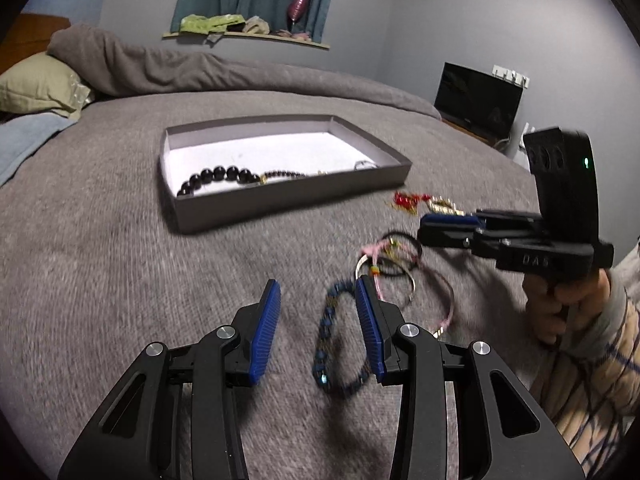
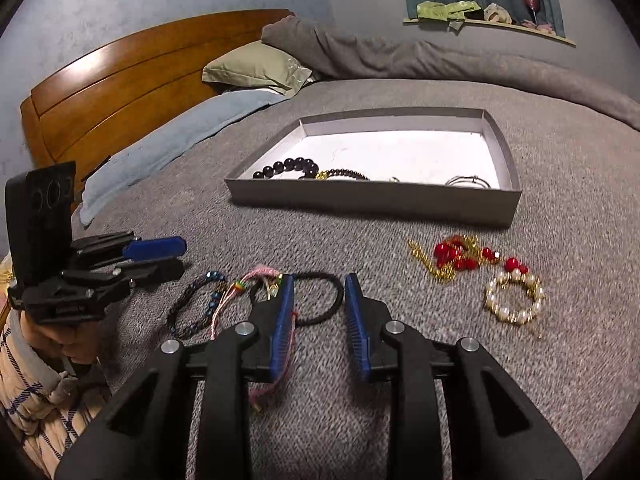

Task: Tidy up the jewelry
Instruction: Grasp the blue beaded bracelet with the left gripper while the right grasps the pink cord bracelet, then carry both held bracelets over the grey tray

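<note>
A grey jewelry box lies on the bed and holds a black bead bracelet, a darker thin bracelet and silver rings. Loose jewelry lies in front of the box: a blue bead bracelet, a pink cord bracelet, a black hair band, a red and gold necklace and a pearl bracelet. My left gripper is open over the blue bracelet. My right gripper is open over the black band.
The bed is covered by a grey blanket. A green pillow, a blue sheet and a wooden headboard are at the far left. A dark screen stands by the wall.
</note>
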`<state>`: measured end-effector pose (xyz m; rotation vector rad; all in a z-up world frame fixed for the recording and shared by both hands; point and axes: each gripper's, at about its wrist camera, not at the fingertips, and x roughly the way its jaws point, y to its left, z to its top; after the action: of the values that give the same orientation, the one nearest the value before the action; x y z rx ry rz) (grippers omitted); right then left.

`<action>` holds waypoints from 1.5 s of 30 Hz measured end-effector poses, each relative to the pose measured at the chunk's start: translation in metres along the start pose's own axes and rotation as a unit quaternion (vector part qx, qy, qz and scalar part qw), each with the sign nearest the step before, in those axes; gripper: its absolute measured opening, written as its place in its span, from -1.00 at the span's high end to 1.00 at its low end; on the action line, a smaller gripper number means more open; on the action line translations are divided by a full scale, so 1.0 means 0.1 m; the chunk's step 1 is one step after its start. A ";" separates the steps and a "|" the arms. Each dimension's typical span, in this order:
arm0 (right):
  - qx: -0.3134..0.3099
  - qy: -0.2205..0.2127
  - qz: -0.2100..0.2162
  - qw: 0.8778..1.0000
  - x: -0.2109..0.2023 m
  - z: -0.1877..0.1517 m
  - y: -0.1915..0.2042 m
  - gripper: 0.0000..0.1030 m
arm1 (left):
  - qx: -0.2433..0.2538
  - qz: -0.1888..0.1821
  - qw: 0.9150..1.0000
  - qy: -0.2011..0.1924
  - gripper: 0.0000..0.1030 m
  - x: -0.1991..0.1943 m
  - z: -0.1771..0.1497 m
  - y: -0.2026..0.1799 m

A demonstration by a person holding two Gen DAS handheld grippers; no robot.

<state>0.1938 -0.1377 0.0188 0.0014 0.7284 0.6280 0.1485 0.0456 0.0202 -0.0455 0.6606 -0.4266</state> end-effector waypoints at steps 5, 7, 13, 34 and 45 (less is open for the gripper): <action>0.003 0.002 0.005 1.000 -0.05 -0.10 0.04 0.48 | 0.011 0.013 1.000 0.014 0.23 0.04 -0.09 -0.04; 0.002 0.005 0.006 1.000 -0.06 -0.14 0.06 0.48 | 0.017 0.020 0.999 0.019 0.23 0.07 -0.13 -0.07; -0.013 0.029 0.002 1.000 0.00 -0.27 0.12 0.48 | 0.055 0.048 0.997 0.033 0.24 0.16 -0.19 -0.19; -0.026 -0.042 0.011 0.999 -0.30 -0.08 0.11 0.95 | 0.070 0.059 0.996 -0.013 0.85 0.07 -0.02 -0.26; -0.008 -0.080 0.013 0.997 -0.38 0.10 0.00 0.95 | 0.039 0.039 0.997 -0.061 0.85 0.00 0.23 -0.23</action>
<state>0.1781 -0.1560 0.0506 0.0467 0.5690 0.6502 0.1538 0.0221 0.0419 0.0274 0.5237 -0.3704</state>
